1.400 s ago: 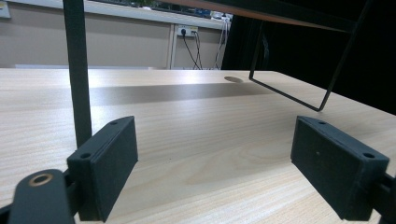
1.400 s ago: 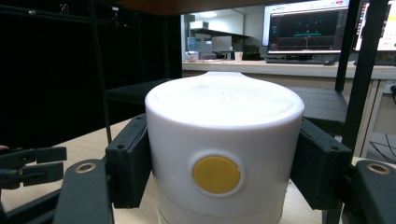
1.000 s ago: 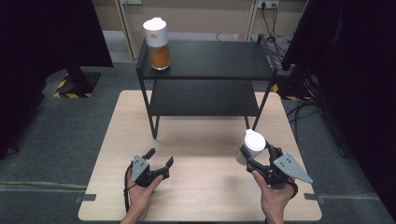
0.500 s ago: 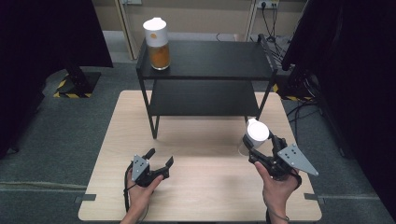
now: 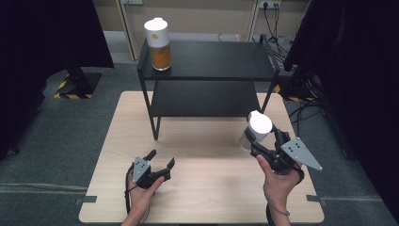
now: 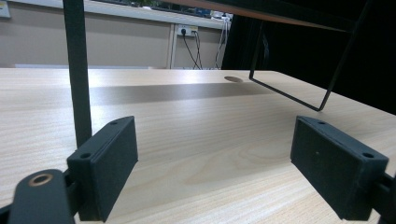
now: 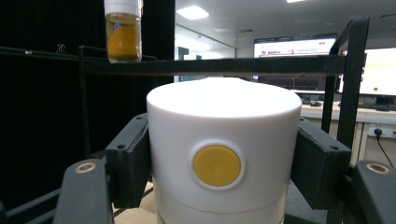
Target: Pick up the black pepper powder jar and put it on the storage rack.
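Jar [image 5: 258, 128] with the white lid stands upright between the jaws of my right gripper [image 5: 263, 146], clamped at both sides, lifted off the table [image 5: 207, 188]. Ahead and above sits the black shelf [image 5: 211, 61]; my right gripper view shows its top bar just over the lid, with the orange-filled jar [image 7: 123, 35] upon it. My left gripper [image 5: 159, 165] rests wide open, holding nothing.

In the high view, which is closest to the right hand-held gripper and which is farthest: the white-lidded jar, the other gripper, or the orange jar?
1. White-lidded jar: clamped in the right hand-held gripper itself.
2. Left hand-held gripper: across the table, near the front edge.
3. Orange jar: far back, on the shelf's top left corner.
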`<control>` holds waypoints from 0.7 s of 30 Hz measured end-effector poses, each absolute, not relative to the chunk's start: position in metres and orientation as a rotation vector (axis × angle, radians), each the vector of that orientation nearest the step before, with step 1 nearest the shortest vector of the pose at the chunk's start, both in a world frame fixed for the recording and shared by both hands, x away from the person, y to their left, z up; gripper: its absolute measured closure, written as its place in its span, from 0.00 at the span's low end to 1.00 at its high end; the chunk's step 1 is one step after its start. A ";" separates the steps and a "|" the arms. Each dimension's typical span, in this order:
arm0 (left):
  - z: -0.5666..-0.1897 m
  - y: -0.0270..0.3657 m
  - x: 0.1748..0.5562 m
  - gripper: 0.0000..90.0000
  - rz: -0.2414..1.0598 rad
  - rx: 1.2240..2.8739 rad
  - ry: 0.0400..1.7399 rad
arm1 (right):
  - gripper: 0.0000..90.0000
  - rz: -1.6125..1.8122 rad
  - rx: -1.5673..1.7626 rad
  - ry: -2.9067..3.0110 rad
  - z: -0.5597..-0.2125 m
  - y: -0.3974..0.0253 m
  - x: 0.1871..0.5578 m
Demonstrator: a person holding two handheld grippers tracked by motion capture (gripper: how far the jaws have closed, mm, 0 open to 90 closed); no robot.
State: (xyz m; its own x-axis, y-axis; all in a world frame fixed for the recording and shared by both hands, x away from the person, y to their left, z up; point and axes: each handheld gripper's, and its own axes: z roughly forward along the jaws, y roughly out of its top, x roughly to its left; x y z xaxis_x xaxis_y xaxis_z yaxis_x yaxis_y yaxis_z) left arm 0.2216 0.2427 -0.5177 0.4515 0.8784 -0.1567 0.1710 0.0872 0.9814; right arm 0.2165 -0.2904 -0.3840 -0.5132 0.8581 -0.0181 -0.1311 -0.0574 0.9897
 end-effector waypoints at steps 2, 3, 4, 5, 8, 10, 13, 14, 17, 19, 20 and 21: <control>-0.518 0.243 0.222 0.16 0.688 1.409 1.002 | 0.34 1.671 0.807 1.460 -0.380 -0.290 0.217; -0.518 0.242 0.221 0.16 0.688 1.408 1.003 | 0.34 1.675 0.807 1.455 -0.378 -0.290 0.218; -0.518 0.243 0.221 0.16 0.687 1.408 1.004 | 0.34 1.677 0.802 1.451 -0.377 -0.290 0.219; -0.518 0.243 0.221 0.16 0.686 1.408 1.005 | 0.34 1.677 0.799 1.448 -0.375 -0.290 0.220; -0.518 0.243 0.222 0.16 0.685 1.409 1.005 | 0.34 1.675 0.790 1.441 -0.370 -0.290 0.222; -0.517 0.243 0.222 0.16 0.684 1.409 1.004 | 0.34 1.675 0.789 1.435 -0.367 -0.289 0.224; -0.517 0.243 0.222 0.16 0.684 1.409 1.005 | 0.34 1.678 0.789 1.427 -0.362 -0.288 0.227; -0.518 0.243 0.222 0.16 0.684 1.409 1.005 | 0.34 1.677 0.784 1.424 -0.360 -0.288 0.228; -0.518 0.242 0.222 0.16 0.685 1.410 1.003 | 0.34 1.679 0.778 1.421 -0.353 -0.286 0.231; -0.517 0.242 0.222 0.16 0.684 1.411 1.003 | 0.34 1.677 0.773 1.415 -0.349 -0.285 0.233; -0.517 0.243 0.222 0.16 0.684 1.411 1.003 | 0.34 1.676 0.774 1.413 -0.346 -0.285 0.234; -0.517 0.243 0.222 0.16 0.684 1.410 1.004 | 0.34 1.676 0.771 1.408 -0.344 -0.284 0.235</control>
